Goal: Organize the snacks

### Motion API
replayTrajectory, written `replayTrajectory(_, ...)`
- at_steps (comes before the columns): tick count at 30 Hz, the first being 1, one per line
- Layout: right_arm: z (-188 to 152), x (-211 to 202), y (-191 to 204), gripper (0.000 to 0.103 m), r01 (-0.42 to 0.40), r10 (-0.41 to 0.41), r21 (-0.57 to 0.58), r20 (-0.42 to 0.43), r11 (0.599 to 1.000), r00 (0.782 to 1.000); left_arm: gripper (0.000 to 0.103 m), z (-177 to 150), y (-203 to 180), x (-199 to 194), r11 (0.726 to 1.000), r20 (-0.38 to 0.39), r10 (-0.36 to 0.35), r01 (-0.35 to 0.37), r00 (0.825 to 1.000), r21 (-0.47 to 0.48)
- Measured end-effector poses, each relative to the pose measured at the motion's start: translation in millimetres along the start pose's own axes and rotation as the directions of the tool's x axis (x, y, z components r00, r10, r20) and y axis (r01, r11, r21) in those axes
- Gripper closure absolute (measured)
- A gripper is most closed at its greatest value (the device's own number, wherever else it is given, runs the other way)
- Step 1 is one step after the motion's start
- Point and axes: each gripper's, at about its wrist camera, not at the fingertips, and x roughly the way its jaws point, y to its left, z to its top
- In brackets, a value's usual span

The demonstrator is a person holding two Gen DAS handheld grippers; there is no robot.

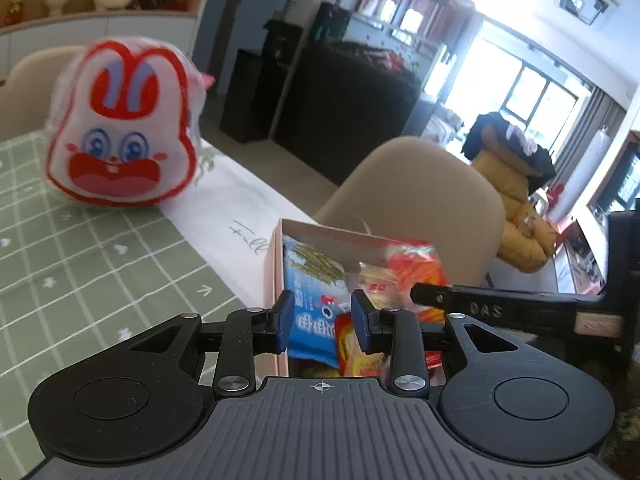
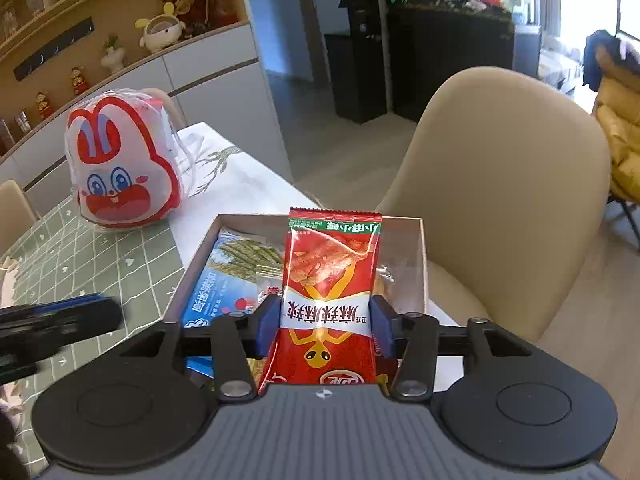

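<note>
Two grippers are poised over the cardboard box (image 2: 420, 248) at the desk (image 1: 100, 264) edge. A red snack packet (image 2: 330, 300) is held upright between the right gripper (image 2: 325, 326) fingers, though whether they pinch or have slackened cannot be told. The left gripper (image 1: 322, 318) fingers are spread, empty, above a blue packet (image 1: 310, 308). Stowing is judged underway; release into the box is called for next.

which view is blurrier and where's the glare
Left wrist view: softer, with the rabbit bag and snack box smeared; the windows are blown out white. Right wrist view: sharper, print on the red packet legible; glare only at the top right edge.
</note>
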Motion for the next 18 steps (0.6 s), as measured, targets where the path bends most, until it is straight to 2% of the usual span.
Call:
replayTrajectory(5,-4,-40,1,0.048,-0.054,0.053,0.002,0.083,0.999,0.995,0.068,-13,-15,-47,0.998,0.025,0.019,-0.021,1.000,0.059)
replayTrajectory(7,-7,-64,4,0.047,-0.033,0.033,0.000,0.116,0.999,0.993,0.069,-19,-24,-64,0.996,0.039,0.027,-0.031,0.999,0.085)
replayTrajectory(8,-10,-79,6,0.043,-0.020,0.020,-0.003,0.130,1.000,0.991,0.070,-22,-30,-75,0.994,0.046,0.028,-0.033,0.999,0.104)
replayTrajectory(9,-13,-92,8,0.040,-0.008,0.008,-0.003,0.137,1.000,0.991,0.072,-25,-36,-84,0.992,0.053,0.026,-0.032,0.998,0.124)
replayTrajectory(11,-27,-120,13,0.037,0.015,-0.014,-0.005,0.142,1.000,0.990,0.082,-30,-46,-100,0.988,0.059,0.000,-0.009,0.998,0.152)
replayTrajectory(13,-45,-147,20,0.034,0.018,-0.013,-0.030,0.158,0.999,0.987,0.085,-37,-55,-116,0.987,0.057,-0.046,0.037,0.997,0.159)
replayTrajectory(16,-71,-175,31,0.031,0.036,-0.026,-0.066,0.139,0.997,0.990,0.085,-51,-68,-131,0.983,0.057,-0.039,0.029,0.998,0.179)
replayTrajectory(18,-83,-188,32,0.031,0.002,0.003,-0.053,0.094,0.999,0.996,0.086,-59,-78,-134,0.978,0.046,-0.009,0.000,0.999,0.211)
